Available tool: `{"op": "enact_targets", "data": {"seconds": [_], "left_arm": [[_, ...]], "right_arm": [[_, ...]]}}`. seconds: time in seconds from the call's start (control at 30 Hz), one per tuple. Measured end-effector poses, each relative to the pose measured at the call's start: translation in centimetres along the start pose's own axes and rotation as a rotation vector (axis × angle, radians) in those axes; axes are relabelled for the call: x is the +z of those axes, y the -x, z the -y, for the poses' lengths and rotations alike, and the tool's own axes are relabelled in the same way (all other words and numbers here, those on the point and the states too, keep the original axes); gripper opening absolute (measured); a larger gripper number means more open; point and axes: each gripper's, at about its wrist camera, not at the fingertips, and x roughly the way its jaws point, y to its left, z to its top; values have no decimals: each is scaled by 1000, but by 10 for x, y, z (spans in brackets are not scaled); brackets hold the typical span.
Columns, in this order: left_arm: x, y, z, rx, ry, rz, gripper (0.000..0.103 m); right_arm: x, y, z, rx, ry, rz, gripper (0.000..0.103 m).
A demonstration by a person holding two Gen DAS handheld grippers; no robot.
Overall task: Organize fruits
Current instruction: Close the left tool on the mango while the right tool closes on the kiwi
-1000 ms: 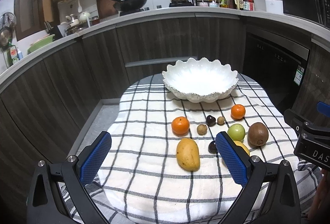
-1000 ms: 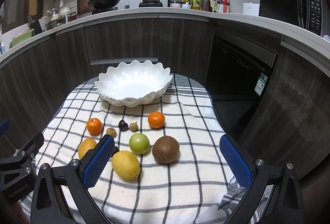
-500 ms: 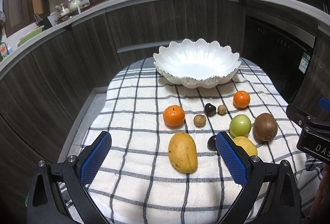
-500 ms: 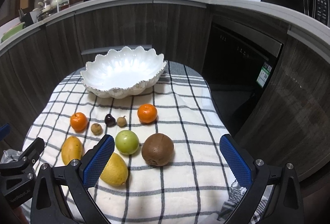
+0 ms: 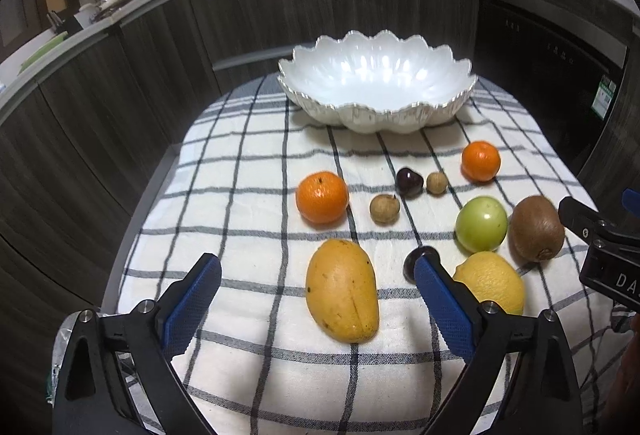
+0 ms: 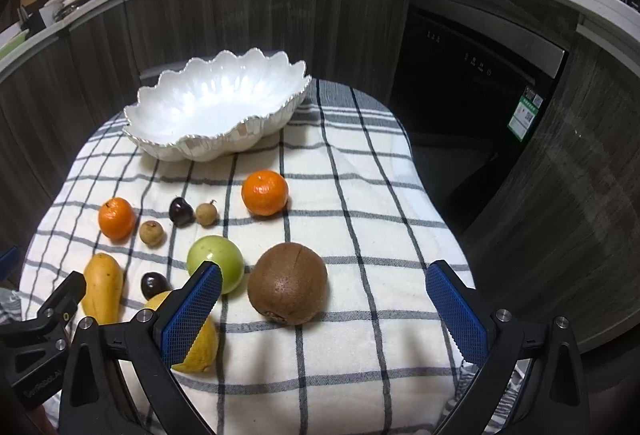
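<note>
A white scalloped bowl (image 5: pixel 376 111) stands empty at the far end of the checked cloth. Fruits lie loose on the cloth in front of it. In the left wrist view a yellow mango (image 5: pixel 342 289) lies between the fingers of my open left gripper (image 5: pixel 318 273), with an orange (image 5: pixel 322 197) beyond it. In the right wrist view a brown kiwi (image 6: pixel 287 283) lies between the fingers of my open right gripper (image 6: pixel 324 279). A green apple (image 6: pixel 216 261) and a lemon (image 6: pixel 198 345) sit by its left finger. Both grippers are empty.
A second orange (image 6: pixel 265 193), two small brown longans (image 5: pixel 384 209) (image 5: pixel 437 183) and two dark plums (image 5: pixel 409 181) (image 6: pixel 154 285) lie among the fruit. Dark cabinet fronts (image 5: pixel 120 83) curve round the small table. The cloth (image 6: pixel 360 203) drops off at the right edge.
Both grippers have moved forward and tilted down toward the fruit. The mango and kiwi now sit nearer, between the open fingers. No fruit has moved.
</note>
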Motion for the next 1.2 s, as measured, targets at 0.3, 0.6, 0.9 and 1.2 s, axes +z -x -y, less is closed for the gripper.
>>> {"op": "enact_targets", "data": {"seconds": [0.3,0.6,0.9,1.2], "left_arm": [[-4,-23,5,-17,-11,-68,90],[-10,-44,6,-44,-9,-140,75],[-16,-58,8,-68,-7,-189,58],[-14,-60,10,-72,-11,-177,49]], "right_arm": [[-3,-23,-2,5,9,-47,103],[-3,-39,-4,7,13,-82,102],[-5,-49,-8,4,25,-105,102],[-4,-62,-10,56,21,-121,86]]}}
